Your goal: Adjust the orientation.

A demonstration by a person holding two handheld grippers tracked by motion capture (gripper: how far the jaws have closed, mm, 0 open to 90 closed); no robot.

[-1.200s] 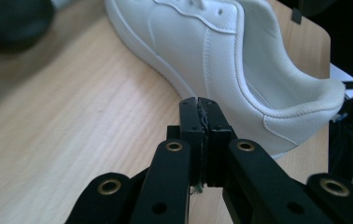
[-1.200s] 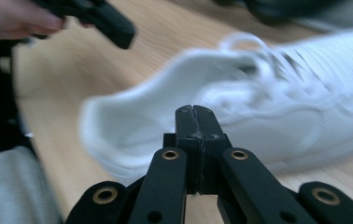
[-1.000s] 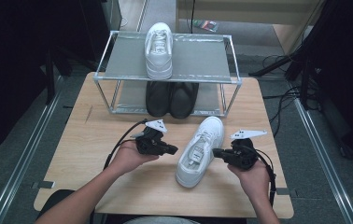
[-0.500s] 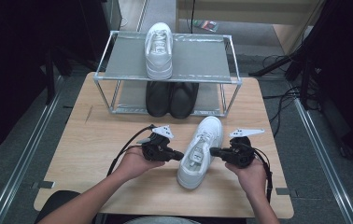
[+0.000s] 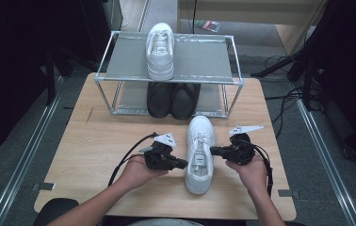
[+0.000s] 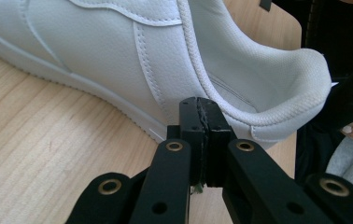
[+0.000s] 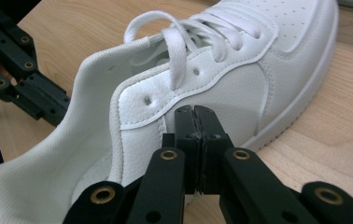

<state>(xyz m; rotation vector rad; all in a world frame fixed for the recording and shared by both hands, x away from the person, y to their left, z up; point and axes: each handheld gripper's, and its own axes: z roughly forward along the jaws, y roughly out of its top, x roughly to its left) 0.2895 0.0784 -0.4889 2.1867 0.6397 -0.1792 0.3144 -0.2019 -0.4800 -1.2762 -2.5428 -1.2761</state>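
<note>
A pale wooden table (image 5: 96,155) sits on a grey floor, dark gear and cables crowding both edges of the high view. At the back of the table stands a metal shoe rack (image 5: 119,70) with a grey top shelf. One white sneaker (image 5: 161,49) rests on that shelf, toe pointing away. Below it, on the lower level, a pair of black shoes (image 5: 173,100) sits side by side.

Now to the front of the table, starting on the left. The left gripper (image 5: 182,164) lies low in the person's left hand (image 5: 136,170), cable looping off toward the rack. Its jaws are pressed tight together, nothing between them. In the left gripper view the tips (image 6: 201,116) sit right up against the white sneaker's side near the heel, and whether they actually touch it I can't say.

In the middle lies the loose white sneaker (image 5: 199,151), flat on its sole on the wood, toe toward the rack, heel toward the person. Laces are threaded, the opening is wide.

On the right, the right gripper (image 5: 213,150) comes in from the other side, held in the right hand (image 5: 254,169). Jaws closed here too, gripping nothing. In the right gripper view the tips (image 7: 197,122) point at the sneaker's side panel just below the lace holes. The two grippers flank the shoe, one on each side.
</note>
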